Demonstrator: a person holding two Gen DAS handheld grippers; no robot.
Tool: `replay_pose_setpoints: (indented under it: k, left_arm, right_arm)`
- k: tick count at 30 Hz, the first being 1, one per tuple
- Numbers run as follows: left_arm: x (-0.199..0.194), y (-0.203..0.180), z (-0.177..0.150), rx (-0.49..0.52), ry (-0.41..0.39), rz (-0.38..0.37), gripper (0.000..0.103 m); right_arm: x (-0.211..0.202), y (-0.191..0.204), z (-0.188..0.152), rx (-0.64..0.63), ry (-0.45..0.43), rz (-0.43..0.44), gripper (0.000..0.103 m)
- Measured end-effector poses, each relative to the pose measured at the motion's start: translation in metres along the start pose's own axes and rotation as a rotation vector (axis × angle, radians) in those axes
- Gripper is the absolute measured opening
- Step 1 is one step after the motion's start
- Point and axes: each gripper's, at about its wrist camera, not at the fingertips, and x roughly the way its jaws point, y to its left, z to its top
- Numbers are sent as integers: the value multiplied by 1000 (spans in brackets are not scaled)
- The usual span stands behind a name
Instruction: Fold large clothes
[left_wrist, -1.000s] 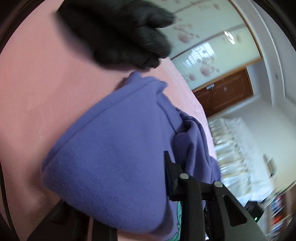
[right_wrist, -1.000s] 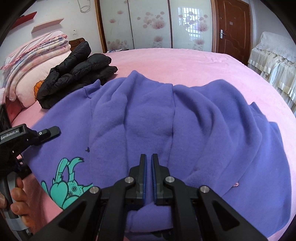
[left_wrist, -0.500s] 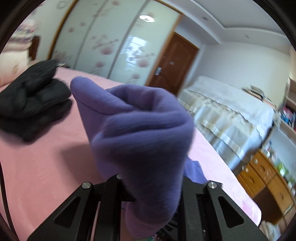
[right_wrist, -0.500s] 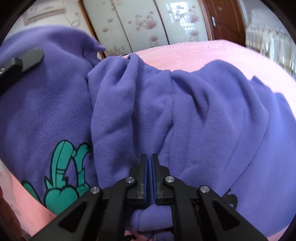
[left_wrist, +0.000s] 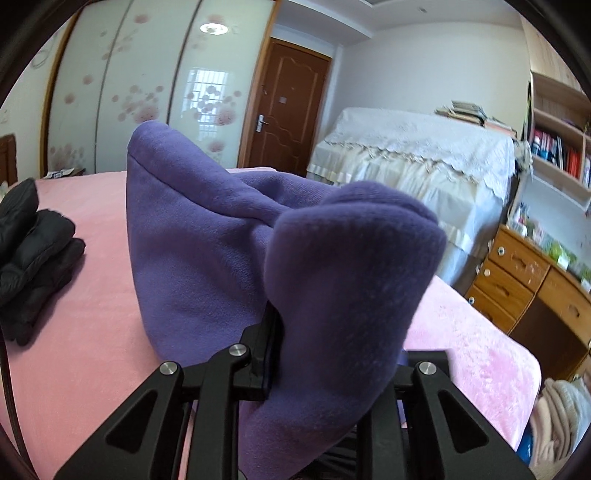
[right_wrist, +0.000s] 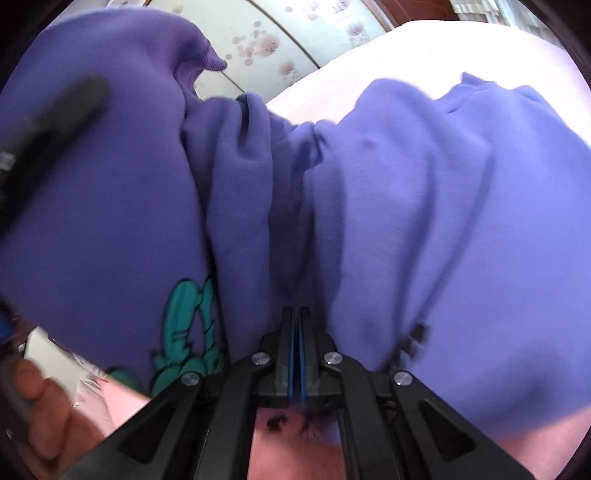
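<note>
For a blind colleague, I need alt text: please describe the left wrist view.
The left claw grips a bunched fold of a purple sweatshirt, held up above a pink bed. A folded black jacket lies at the left; behind are a brown door and a wooden dresser.

In the left wrist view, bunched purple sweatshirt (left_wrist: 229, 236) blocks the centre. Bare pink bedspread (left_wrist: 74, 332) lies open at lower left, up to the black jacket (left_wrist: 33, 258) at the left edge. At right, a wooden dresser (left_wrist: 524, 291) probably hems the bed's side.
</note>
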Motion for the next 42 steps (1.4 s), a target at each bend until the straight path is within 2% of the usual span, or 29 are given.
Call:
replay_pose_setpoints:
  k: [4, 7, 12, 16, 19, 22, 27, 31, 32, 33, 35, 36, 38, 42]
  left_arm:
    - [15, -6, 1, 26, 29, 5, 20]
    - [27, -23, -1, 48, 57, 5, 20]
    - [52, -53, -7, 91, 120, 4, 21]
    - [74, -75, -20, 139, 182, 1, 22]
    - [91, -86, -31, 168, 240, -5, 22]
    - [101, -93, -38, 198, 275, 6, 23]
    - [100, -95, -41, 218, 268, 2, 27]
    - [99, -93, -42, 224, 268, -15, 31]
    - [98, -93, -42, 224, 266, -15, 32]
    - [97, -92, -42, 222, 264, -16, 34]
    - [96, -91, -41, 196, 262, -48, 53]
    - [96, -92, -41, 184, 263, -66, 57]
    - [95, -94, -42, 179, 260, -85, 63]
    - [95, -95, -43, 192, 268, -105, 64]
  right_arm:
    - [-46, -18, 5, 16, -47, -138, 0]
    - [-81, -36, 13, 38, -106, -240, 4]
    - [-125, -60, 19, 82, -187, -316, 5]
    - [-134, -68, 23, 76, -205, -350, 5]
    - [-139, -71, 10, 76, -199, -342, 5]
    - [-137, -74, 12, 80, -183, -332, 5]
    - [-141, -79, 20, 141, -172, -268, 5]
    - [-158, -73, 26, 172, -195, -179, 6]
    - [-162, -69, 28, 169, -204, -164, 14]
    - [-167, -65, 30, 165, -214, -150, 25]
    - [-172, -58, 35, 152, -221, -133, 35]
    - [-172, -55, 38, 147, -215, -109, 41]
    - [-169, -53, 45, 141, -191, -89, 44]
    - [-159, -47, 57, 113, -135, -77, 44]
